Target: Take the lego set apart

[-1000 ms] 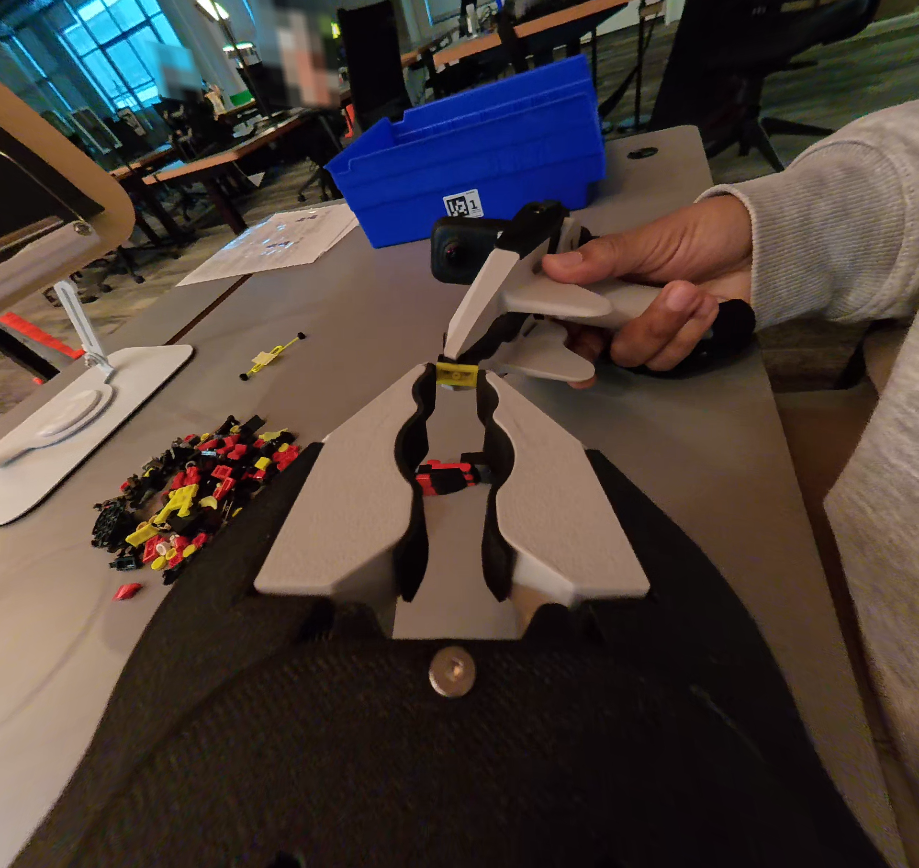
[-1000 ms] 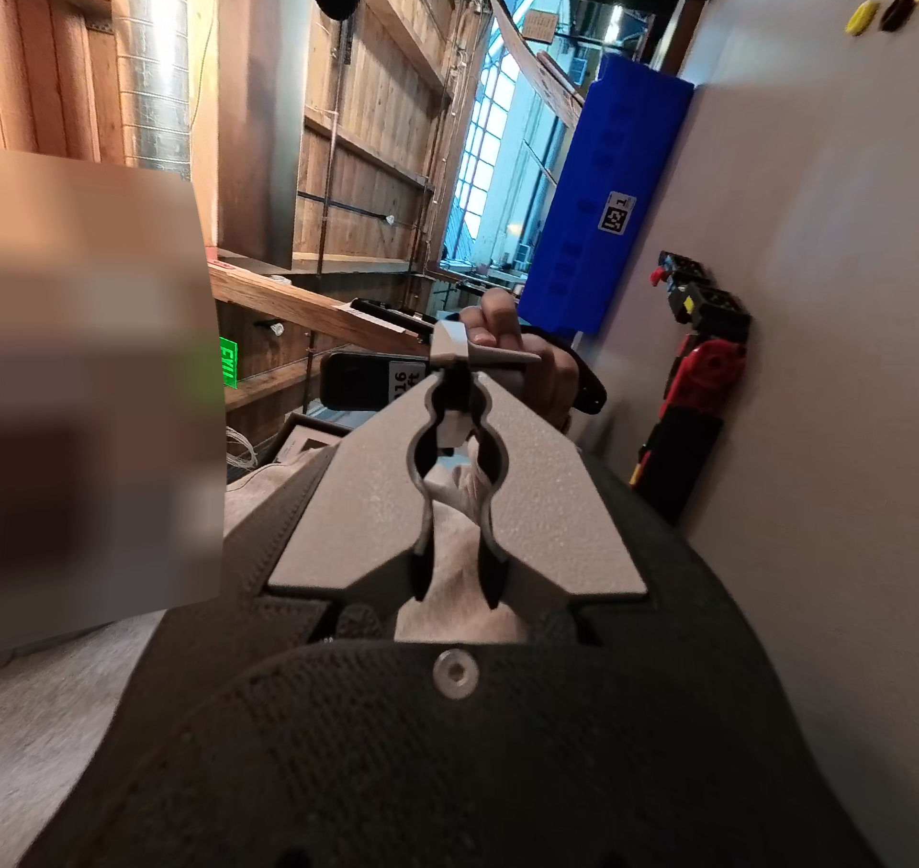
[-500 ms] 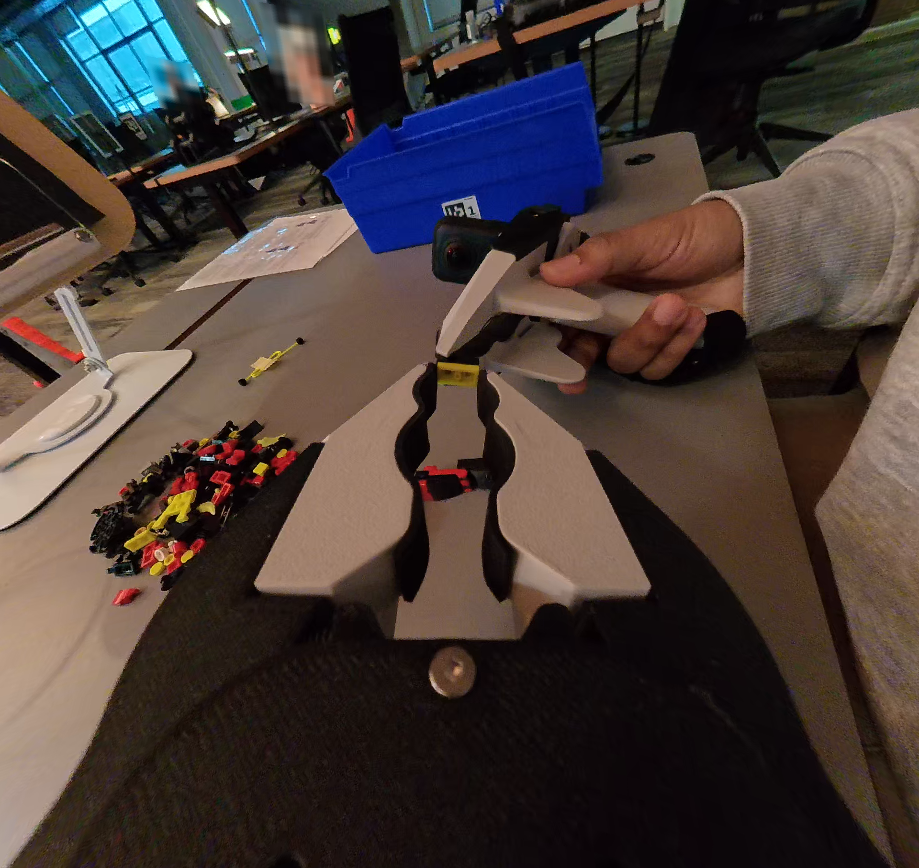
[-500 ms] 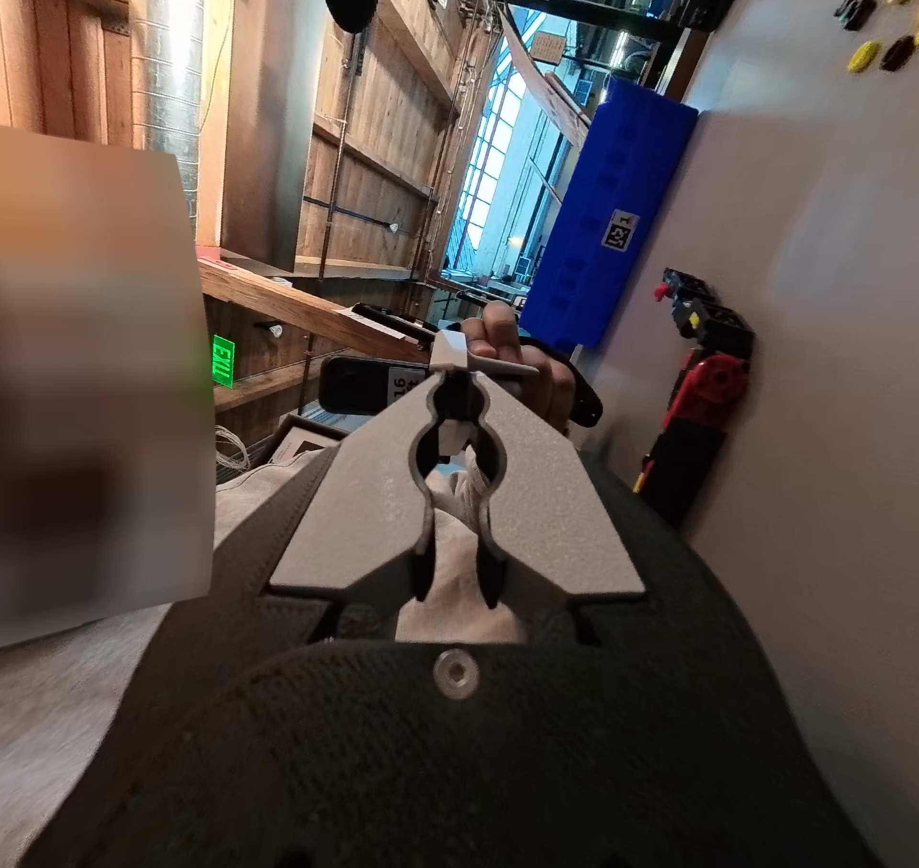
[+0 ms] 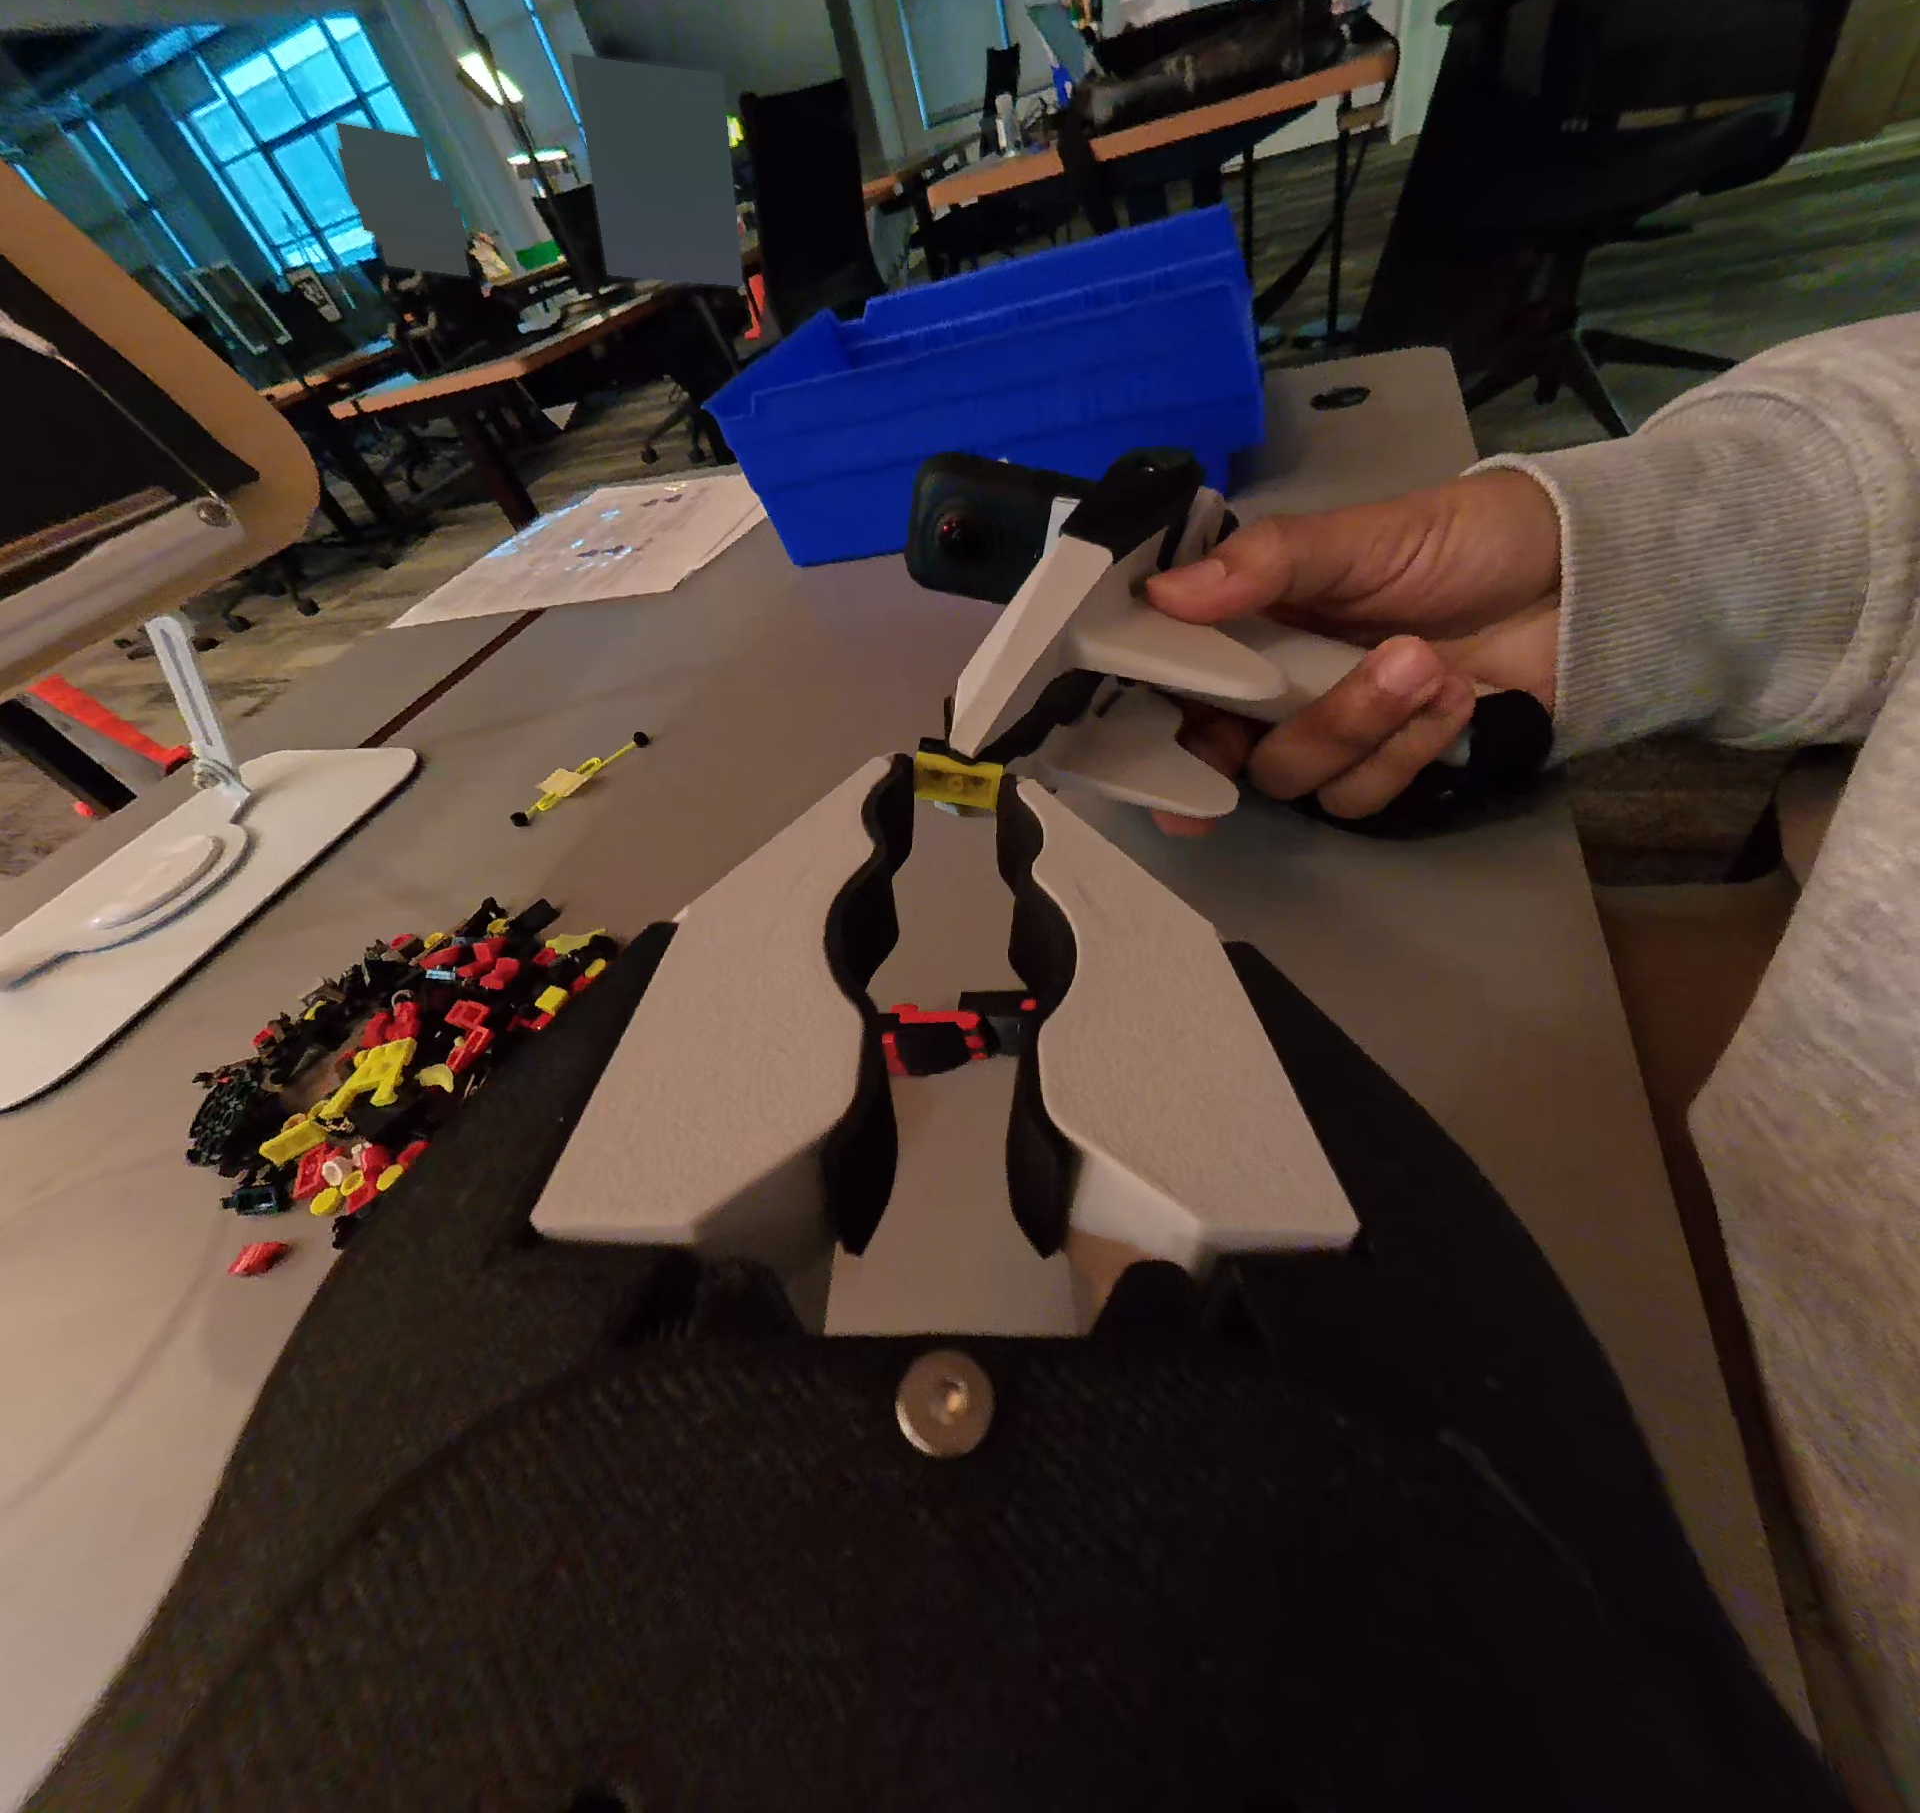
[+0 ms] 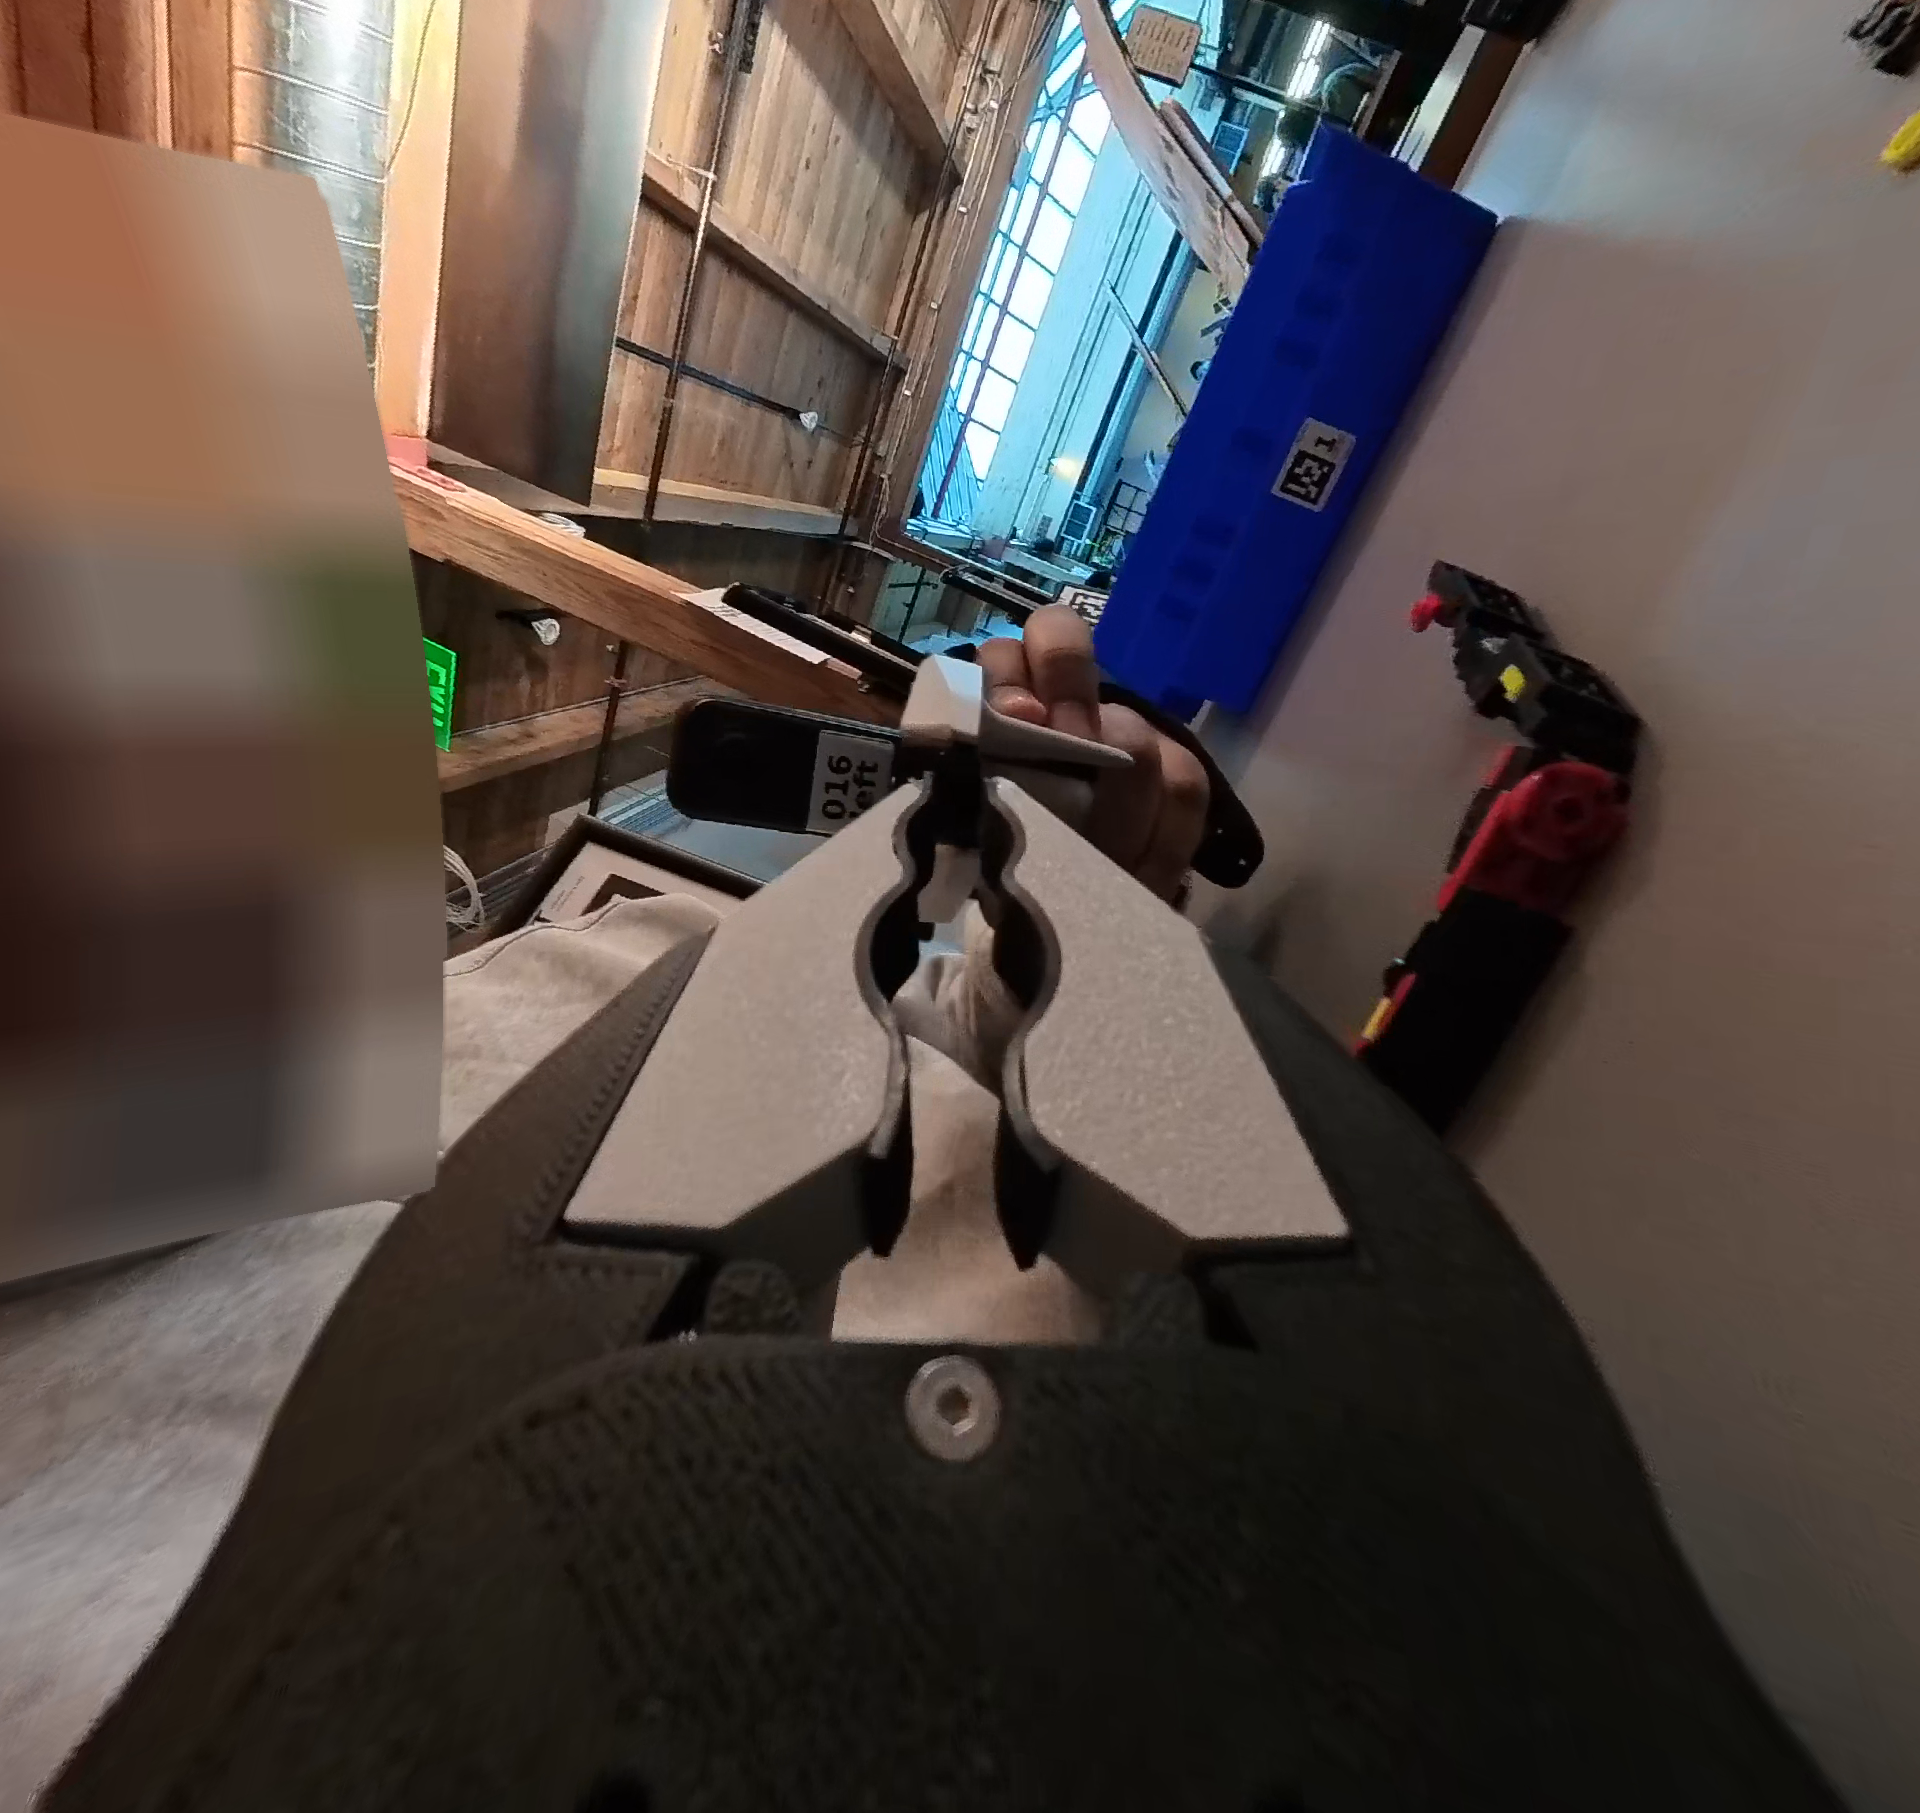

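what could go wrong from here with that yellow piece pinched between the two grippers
1. The yellow piece is held only at the very tips of the left gripper, with the right gripper closing on it from the side; it may pop free and fly off the table.
2. If it falls, it could land in the loose brick pile and be hard to find.

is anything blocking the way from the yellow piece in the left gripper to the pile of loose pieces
Nothing visible does. The yellow piece sits pinched at the left gripper tips, with the right gripper touching it; bare table lies between it and the loose-piece pile.
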Demonstrator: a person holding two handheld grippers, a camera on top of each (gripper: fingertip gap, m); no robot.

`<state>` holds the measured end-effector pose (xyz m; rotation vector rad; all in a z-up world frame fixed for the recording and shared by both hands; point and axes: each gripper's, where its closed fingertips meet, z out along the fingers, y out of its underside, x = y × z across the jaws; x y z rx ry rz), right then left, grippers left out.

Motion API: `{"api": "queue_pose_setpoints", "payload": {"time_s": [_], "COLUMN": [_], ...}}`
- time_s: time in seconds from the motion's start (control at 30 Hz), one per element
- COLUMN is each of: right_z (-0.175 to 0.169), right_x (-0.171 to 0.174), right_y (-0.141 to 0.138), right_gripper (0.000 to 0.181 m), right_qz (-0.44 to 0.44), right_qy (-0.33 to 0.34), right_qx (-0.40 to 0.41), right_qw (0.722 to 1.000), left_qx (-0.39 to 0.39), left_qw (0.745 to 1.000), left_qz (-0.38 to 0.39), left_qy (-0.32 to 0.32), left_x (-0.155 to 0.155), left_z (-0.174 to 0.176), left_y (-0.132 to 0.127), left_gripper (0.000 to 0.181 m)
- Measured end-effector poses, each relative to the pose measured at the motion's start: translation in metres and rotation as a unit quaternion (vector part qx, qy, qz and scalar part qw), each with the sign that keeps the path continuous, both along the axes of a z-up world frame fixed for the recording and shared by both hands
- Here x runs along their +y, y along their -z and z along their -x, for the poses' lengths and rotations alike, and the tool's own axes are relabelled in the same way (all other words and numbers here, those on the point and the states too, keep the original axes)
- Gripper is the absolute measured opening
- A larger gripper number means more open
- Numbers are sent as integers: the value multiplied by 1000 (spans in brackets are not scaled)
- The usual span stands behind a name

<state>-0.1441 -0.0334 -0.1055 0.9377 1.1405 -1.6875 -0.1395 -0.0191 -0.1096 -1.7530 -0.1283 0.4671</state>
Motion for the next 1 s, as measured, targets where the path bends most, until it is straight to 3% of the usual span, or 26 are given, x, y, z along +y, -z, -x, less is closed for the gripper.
{"api": "queue_pose_setpoints", "payload": {"time_s": [0.4, 0.47, 0.57, 0.67, 0.77, 0.87, 1.0], "right_z": [2, 31, 52, 40, 36, 48, 73], "right_x": [7, 48, 93, 73, 58, 57, 37], "right_y": [-9, -16, -12, -18, -3, 17, 26], "right_gripper": [4, 4, 4, 3, 4, 5, 5], "right_qz": [11, 79, 4, -97, -142, -250, -399], "right_qy": [23, 105, 178, 179, 166, 180, 175], "right_qx": [9, -31, 18, 114, 140, 187, 325], "right_qw": [1000, 991, 984, 972, 966, 933, 840], "left_qx": [-19, -21, -38, -64, -76, -88, -168], "left_qw": [1000, 998, 996, 993, 992, 989, 975], "left_qz": [-13, -53, -82, -92, -97, -73, 6], "left_qy": [1, 9, -18, -24, -32, -93, -145], "left_x": [1, -8, -29, -32, -33, -45, -56], "left_z": [0, -3, 13, 22, 25, 49, 89], "left_y": [-8, -21, -33, -25, -25, -17, 15], "left_gripper": [15, 15, 15, 15, 15, 14, 15]}}
